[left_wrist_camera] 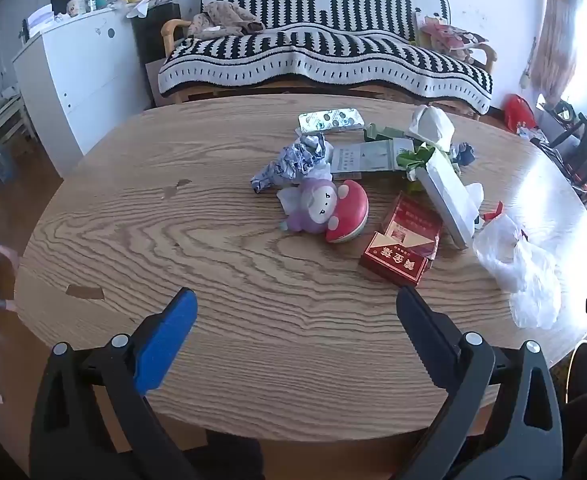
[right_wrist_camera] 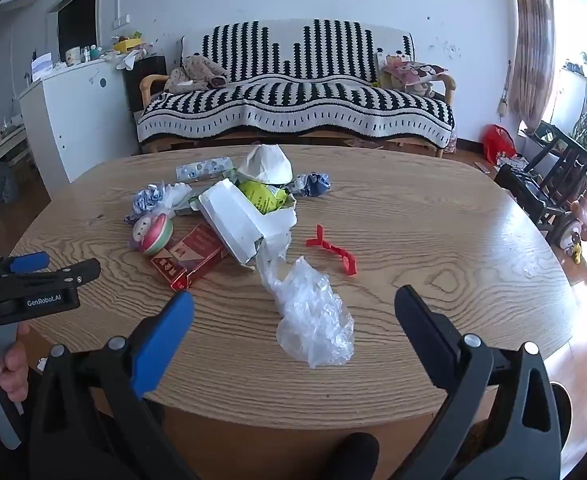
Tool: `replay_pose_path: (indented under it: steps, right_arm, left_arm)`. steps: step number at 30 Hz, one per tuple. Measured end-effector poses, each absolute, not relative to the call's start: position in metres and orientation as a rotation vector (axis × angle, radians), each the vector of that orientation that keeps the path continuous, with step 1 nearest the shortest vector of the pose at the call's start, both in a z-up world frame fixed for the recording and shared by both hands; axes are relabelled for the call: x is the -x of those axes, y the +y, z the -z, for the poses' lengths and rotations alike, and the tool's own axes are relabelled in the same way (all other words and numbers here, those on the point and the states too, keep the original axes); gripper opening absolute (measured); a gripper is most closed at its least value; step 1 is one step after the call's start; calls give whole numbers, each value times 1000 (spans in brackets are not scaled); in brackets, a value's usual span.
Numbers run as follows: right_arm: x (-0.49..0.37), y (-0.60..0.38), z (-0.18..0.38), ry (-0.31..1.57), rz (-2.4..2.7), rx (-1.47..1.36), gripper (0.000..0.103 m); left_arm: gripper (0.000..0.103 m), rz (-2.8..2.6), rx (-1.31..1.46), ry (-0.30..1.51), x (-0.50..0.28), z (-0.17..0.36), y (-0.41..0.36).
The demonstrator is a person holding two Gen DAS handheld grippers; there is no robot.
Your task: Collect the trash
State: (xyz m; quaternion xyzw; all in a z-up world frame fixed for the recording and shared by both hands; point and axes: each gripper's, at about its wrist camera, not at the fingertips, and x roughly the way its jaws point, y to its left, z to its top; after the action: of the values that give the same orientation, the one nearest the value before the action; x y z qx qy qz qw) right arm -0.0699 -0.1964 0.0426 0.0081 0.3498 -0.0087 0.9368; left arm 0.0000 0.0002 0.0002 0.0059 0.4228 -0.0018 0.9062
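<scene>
Left gripper (left_wrist_camera: pixel 296 300) spread wide, empty, hovering over bare table (left_wrist_camera: pixel 133 220). Trash heaped mid-table: crumpled blue-white wrapper (left_wrist_camera: pixel 293 160), mushroom toy (left_wrist_camera: pixel 347 212) (not obviously trash; could get swept up), red cigarette box (left_wrist_camera: pixel 401 248), white carton (right_wrist_camera: pixel 233 220). Clear plastic bag (right_wrist_camera: pixel 313 316) limp, likely to slip. Right gripper (right_wrist_camera: pixel 293 300) also agape, empty, just short of the bag.

Oval wooden table (right_wrist_camera: pixel 413 216): heaped trash (right_wrist_camera: pixel 237 208), clear plastic bag (right_wrist_camera: pixel 313 320), red plastic strip (right_wrist_camera: pixel 333 250) apart.
</scene>
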Motion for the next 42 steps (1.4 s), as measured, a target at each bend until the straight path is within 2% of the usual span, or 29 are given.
replay_pose_path:
  steps: [42]
  right_arm:
    - [73,-203,-43,719,28,-42,97]
  left_arm:
    - [97,9,-7,885,0,4,2]
